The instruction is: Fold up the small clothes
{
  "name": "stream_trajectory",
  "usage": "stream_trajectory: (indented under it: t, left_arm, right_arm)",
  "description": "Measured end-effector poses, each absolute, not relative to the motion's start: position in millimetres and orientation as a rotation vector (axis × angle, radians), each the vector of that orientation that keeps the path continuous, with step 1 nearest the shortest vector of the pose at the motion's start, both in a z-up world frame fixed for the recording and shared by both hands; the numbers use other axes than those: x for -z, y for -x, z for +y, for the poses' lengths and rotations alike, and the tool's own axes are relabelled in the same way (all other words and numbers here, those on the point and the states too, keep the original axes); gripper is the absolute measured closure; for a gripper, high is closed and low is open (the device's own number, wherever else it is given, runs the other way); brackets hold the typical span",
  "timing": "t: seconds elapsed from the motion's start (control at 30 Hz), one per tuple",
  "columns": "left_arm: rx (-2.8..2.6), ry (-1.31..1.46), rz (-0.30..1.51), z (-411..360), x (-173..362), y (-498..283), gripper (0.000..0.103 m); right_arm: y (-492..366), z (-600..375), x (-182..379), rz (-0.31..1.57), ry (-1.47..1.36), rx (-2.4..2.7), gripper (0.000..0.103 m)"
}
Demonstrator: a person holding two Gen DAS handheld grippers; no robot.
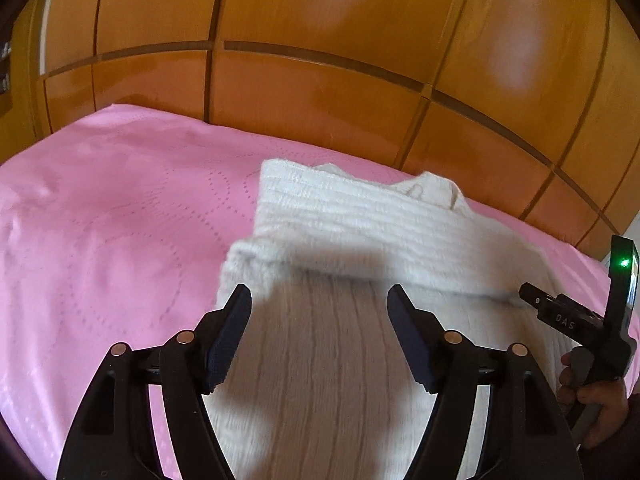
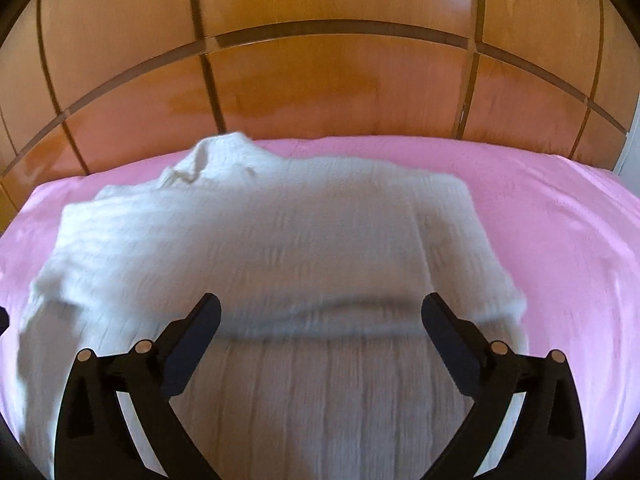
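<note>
A white ribbed knit sweater (image 1: 360,232) lies on a pink bedspread (image 1: 112,216), with a sleeve or upper part folded across its body. My left gripper (image 1: 319,300) is open and empty, just above the near part of the sweater. In the right wrist view the same sweater (image 2: 260,232) fills the middle, its collar at the far left. My right gripper (image 2: 320,312) is open and empty over the sweater's lower part. The right gripper with the hand holding it also shows at the right edge of the left wrist view (image 1: 560,312).
The pink bedspread (image 2: 560,220) reaches to a glossy wooden panelled wall (image 1: 320,60) right behind the bed; the wall also fills the top of the right wrist view (image 2: 320,60). Bare bedspread lies left of the sweater in the left wrist view and right of it in the right wrist view.
</note>
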State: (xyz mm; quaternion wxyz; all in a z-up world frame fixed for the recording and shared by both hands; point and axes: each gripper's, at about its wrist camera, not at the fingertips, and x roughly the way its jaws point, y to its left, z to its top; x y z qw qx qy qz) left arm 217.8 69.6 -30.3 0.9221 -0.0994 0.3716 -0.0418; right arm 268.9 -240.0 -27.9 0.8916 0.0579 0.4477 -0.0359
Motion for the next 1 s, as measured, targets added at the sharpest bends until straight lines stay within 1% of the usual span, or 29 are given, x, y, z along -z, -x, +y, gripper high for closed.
stream_trajectory:
  t: [0.07,0.1,0.13,0.4,0.7,0.87,1.0]
  left_arm:
    - [0.083,0.202,0.761,70,29,-209,0.033]
    - [0.078,0.200,0.762,70,29,-204,0.028]
    - [0.079,0.204,0.762,71,30,-200,0.027]
    - [0.068,0.189,0.771,77,37,-171,0.027]
    - [0.057,0.182,0.813,89,51,-144,0.027]
    - [0.064,0.205,0.873,109,64,-124,0.027]
    - [0.091,0.253,0.923,128,71,-105,0.027]
  right_arm:
    - [-256,-240,27,0.948,-0.126,0.066,0.003]
    - [-250,-240,27,0.961,-0.130,0.058,0.003]
    - [-246,-240,28,0.972,-0.135,0.050,0.003]
    - [-201,-238,31,1.016,-0.128,0.012,0.002]
    - [-155,-250,26,1.021,-0.143,-0.010,0.002]
    - [-132,-271,15,1.005,-0.181,0.004,0.002]
    - [-109,-302,14,1.020,-0.272,0.034,0.003]
